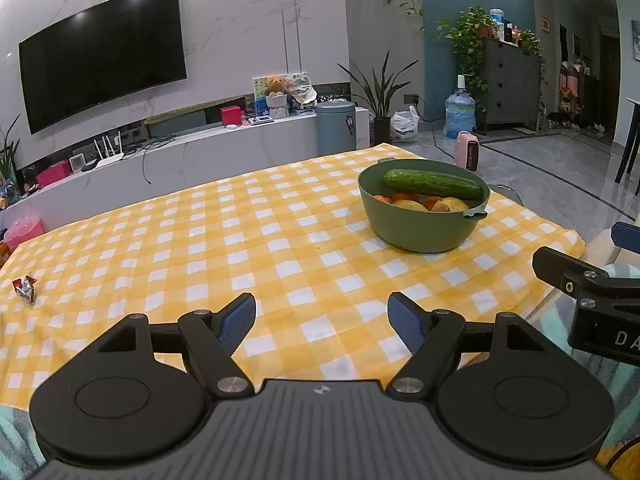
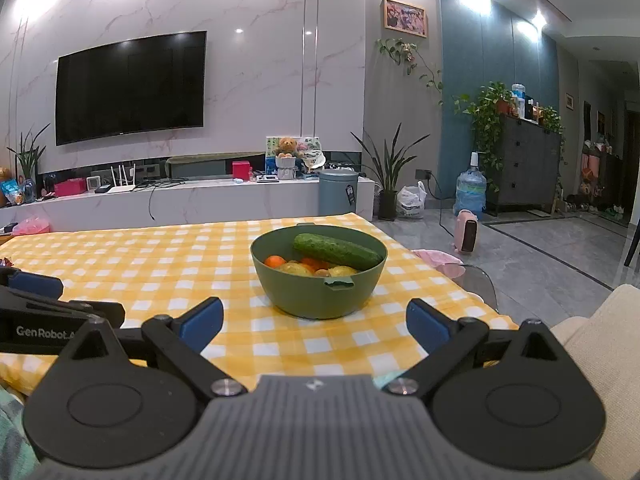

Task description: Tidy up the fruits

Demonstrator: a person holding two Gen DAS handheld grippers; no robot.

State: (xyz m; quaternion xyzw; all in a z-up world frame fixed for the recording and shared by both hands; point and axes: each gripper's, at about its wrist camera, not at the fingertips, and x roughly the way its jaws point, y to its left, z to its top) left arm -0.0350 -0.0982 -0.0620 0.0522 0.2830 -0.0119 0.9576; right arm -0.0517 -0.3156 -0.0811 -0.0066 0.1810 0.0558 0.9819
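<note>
Fruit (image 2: pixel 308 266) lies in the green bowl (image 2: pixel 320 292) at 1 o'clock on the bench (image 1: pixel 240 240), a cucumber (image 2: pixel 336 250) across the top. Left gripper (image 1: pixel 322 320) and right gripper (image 2: pixel 316 324) hang empty, jaws wide. This fits either unloading ahead or gathering finished.

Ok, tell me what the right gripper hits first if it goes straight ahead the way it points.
Most likely the green bowl: it sits almost dead ahead of the open right gripper, with only bare checked tablecloth between. The near wall would be met before the cucumber on top. Depth is hard to judge here.
</note>
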